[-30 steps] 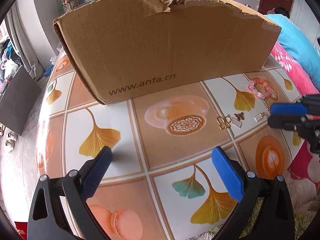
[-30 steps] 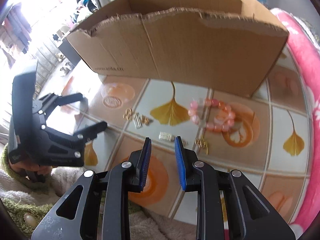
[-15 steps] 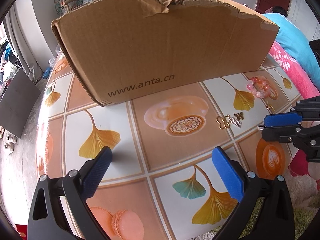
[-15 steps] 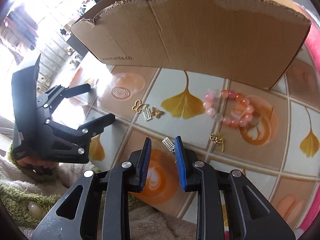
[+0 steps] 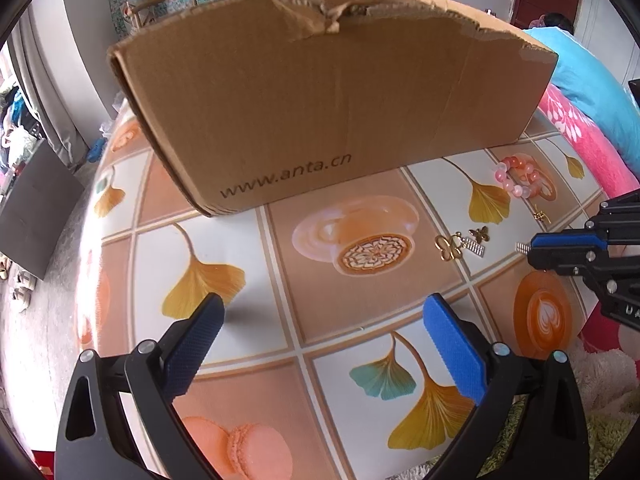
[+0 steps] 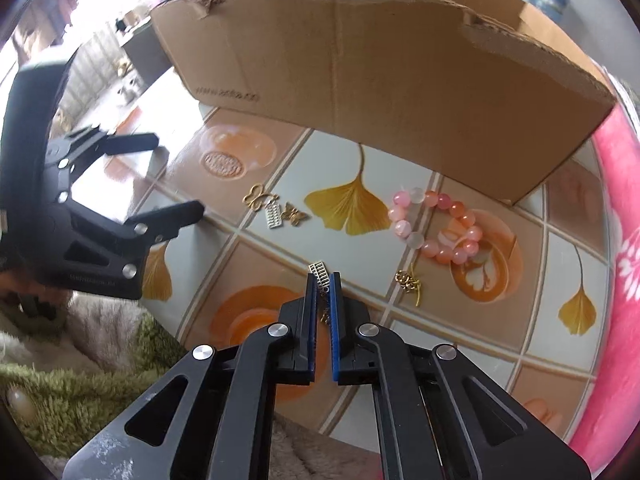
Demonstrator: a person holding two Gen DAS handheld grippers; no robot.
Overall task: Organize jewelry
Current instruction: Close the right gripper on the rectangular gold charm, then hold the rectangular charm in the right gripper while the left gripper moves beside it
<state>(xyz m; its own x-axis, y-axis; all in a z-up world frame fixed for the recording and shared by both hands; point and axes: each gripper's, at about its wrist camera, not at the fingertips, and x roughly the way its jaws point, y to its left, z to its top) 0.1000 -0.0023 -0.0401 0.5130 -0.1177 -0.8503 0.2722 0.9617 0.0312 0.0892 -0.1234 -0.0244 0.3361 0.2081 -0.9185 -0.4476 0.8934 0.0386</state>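
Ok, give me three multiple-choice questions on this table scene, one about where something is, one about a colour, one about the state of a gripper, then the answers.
1. Where does the bead bracelet lie?
A. inside the cardboard box
B. on the table in front of the box
C. on the pink blanket

2. What colour are the beads?
A. pink and orange
B. green
C. black

3. What is the right gripper doing?
A. wide open over nothing
B. shut on the small silver charm
C. shut on the bracelet

Answers: B, it rests on the patterned table near the cardboard box; A, the beads show pink and orange; B, the charm sticks out between its fingers.
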